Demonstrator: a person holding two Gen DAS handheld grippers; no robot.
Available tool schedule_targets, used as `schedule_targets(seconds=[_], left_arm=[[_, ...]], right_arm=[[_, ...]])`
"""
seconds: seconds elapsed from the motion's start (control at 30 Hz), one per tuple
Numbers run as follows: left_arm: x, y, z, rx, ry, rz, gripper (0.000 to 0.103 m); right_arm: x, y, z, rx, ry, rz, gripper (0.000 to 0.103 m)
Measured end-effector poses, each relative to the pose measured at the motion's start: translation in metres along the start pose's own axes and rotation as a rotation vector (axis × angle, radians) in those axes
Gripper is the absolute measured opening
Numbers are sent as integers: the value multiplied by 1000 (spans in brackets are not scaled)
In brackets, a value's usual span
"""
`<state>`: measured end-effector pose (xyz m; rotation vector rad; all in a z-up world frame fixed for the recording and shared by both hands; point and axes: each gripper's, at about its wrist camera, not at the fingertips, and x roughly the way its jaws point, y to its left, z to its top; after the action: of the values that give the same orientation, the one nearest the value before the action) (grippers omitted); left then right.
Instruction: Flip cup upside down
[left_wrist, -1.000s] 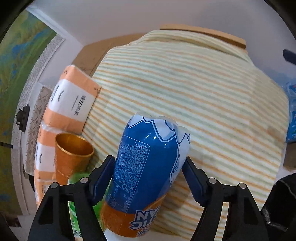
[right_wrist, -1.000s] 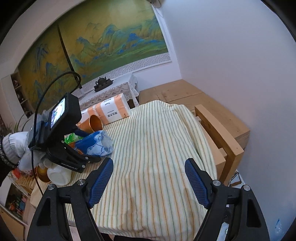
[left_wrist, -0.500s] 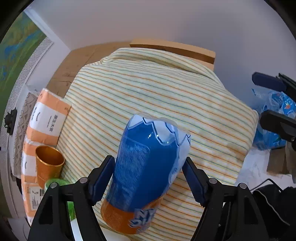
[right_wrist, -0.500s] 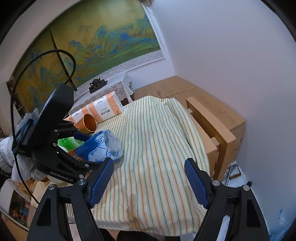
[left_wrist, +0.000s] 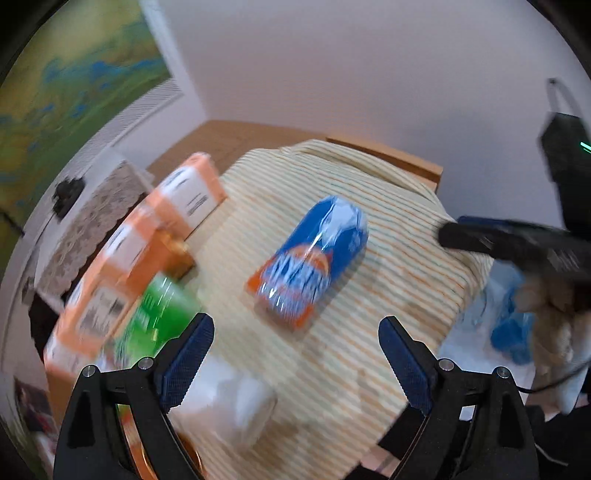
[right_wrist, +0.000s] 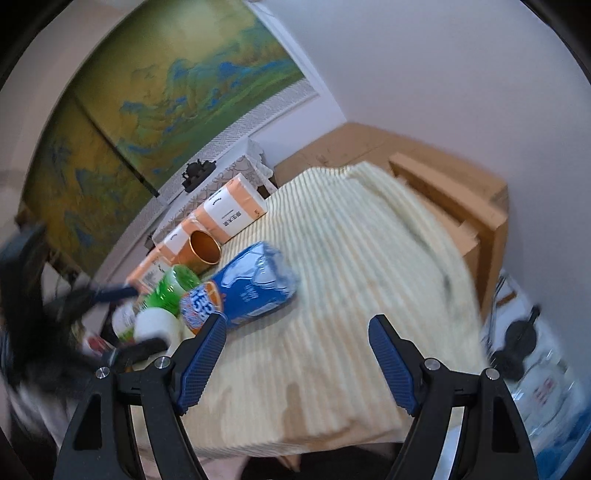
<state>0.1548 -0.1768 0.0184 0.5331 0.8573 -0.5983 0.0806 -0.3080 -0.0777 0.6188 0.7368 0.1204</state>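
A blue-and-orange wrapped container (left_wrist: 310, 258) lies on its side on the striped cloth (left_wrist: 388, 295), apart from my left gripper (left_wrist: 295, 325), which hangs open just in front of it with nothing between its fingers. The same container (right_wrist: 243, 288) shows in the right wrist view, just left of and beyond my open, empty right gripper (right_wrist: 297, 321). A copper cup (right_wrist: 203, 251) stands mouth up behind it, against the tissue packs. In the left wrist view the copper cup (left_wrist: 177, 247) is blurred.
Orange-and-white tissue packs (right_wrist: 232, 214) line the table's far left edge. A green bottle (right_wrist: 173, 288) and a white object (right_wrist: 155, 325) stand beside the container. A wooden frame (right_wrist: 461, 199) borders the cloth on the right. A clear water bottle (right_wrist: 546, 387) sits low at right.
My left gripper has let go of the blue-and-orange container, which now lies on the cloth, and has pulled back open. Both views swing and blur. The right gripper stays open.
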Motion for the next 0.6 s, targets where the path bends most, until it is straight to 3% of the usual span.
schedule_targets(seconds=[0.1, 0.3, 0.43, 0.6], left_arm=[[-18, 9, -37, -79, -27, -1, 93], [-53, 18, -111, -183, -100, 36, 93], [-66, 26, -145, -254, -123, 24, 93], [-78, 36, -177, -347, -157, 14, 93]], right_arm=[[17, 8, 0, 109, 32, 29, 76], [51, 32, 4, 245, 12, -62, 76], [75, 34, 10, 364, 39, -102, 76], [94, 37, 13, 457, 54, -77, 76]])
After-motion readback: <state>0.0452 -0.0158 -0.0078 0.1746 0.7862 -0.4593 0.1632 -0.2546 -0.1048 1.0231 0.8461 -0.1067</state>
